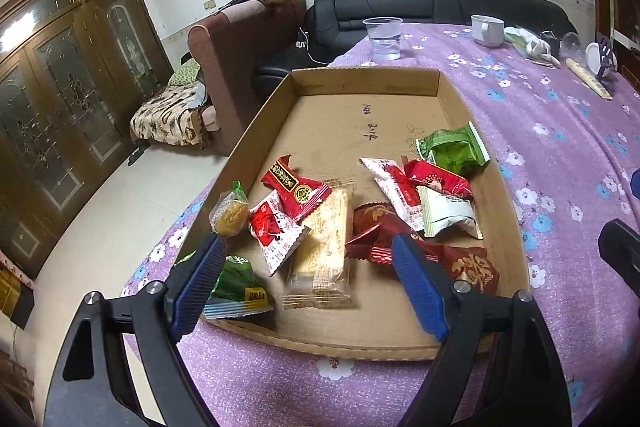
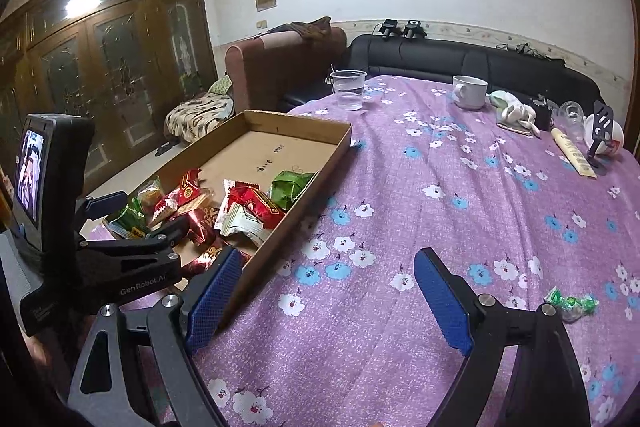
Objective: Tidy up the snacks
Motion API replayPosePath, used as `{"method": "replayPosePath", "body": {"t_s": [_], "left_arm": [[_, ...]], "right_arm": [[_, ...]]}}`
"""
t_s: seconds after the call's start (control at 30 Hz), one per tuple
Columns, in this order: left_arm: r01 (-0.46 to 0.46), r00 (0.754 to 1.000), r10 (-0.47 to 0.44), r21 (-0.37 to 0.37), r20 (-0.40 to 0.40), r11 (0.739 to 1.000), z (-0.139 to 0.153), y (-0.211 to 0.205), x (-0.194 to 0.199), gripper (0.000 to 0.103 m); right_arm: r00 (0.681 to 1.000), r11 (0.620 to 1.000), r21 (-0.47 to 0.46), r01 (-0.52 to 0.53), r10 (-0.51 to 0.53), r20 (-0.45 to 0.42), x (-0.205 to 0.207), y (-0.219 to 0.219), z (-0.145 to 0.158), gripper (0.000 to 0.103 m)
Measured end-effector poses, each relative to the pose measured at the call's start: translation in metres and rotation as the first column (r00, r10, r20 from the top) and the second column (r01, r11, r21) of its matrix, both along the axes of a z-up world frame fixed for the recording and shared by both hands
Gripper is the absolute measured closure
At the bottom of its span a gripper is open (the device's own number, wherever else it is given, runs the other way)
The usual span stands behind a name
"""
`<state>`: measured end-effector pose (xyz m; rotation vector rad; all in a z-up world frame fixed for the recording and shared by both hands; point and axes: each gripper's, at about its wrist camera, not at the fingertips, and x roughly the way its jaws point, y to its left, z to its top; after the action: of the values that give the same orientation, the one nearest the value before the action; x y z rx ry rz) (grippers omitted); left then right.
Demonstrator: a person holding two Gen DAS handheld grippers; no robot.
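- Hovering over the near end of the cardboard tray (image 1: 256,119), the left gripper (image 1: 308,247) has its blue fingers (image 1: 416,287) spread wide and grips nothing.
- Under and between those fingers lie a clear-wrapped biscuit pack (image 1: 324,247), a dark red foil packet (image 1: 452,259) and a green packet (image 1: 236,283) at the tray's near left corner.
- Just beyond, a small clear-wrapped yellow cake (image 1: 230,213) sits against the tray's left wall, beside a red-and-white packet (image 1: 276,231) and a red packet with a round emblem (image 1: 296,187).
- Toward the tray's right wall: a white-and-red packet (image 1: 396,191), a red pouch (image 1: 436,179) on a white-green packet (image 1: 448,215), then another green pack (image 1: 456,147) touching the wall.
- The tray's far half is bare cardboard (some handwriting on it).
- The right gripper (image 2: 328,291) hangs over the purple flowered tablecloth (image 2: 440,219), just beside the tray's near right corner, fingers wide and holding nothing.
- A green-wrapped candy (image 2: 572,303) lies on the cloth near the right finger, well apart from the tray.
- Near the table's far edge stand a clear plastic cup (image 2: 349,89) holding water and a white mug (image 2: 469,91).
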<state>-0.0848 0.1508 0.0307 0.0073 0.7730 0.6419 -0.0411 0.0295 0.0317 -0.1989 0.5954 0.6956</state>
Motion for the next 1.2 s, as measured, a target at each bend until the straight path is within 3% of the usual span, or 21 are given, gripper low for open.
{"method": "replayPosePath", "body": {"t_s": [1.2], "left_arm": [[-0.009, 1.0, 0.009, 0.008, -0.006, 1.0, -0.0027, 0.0051, -0.0031, 0.017]], "right_arm": [[1.0, 1.0, -0.02, -0.003, 0.003, 0.013, -0.0016, 0.0027, -0.0005, 0.014]]}}
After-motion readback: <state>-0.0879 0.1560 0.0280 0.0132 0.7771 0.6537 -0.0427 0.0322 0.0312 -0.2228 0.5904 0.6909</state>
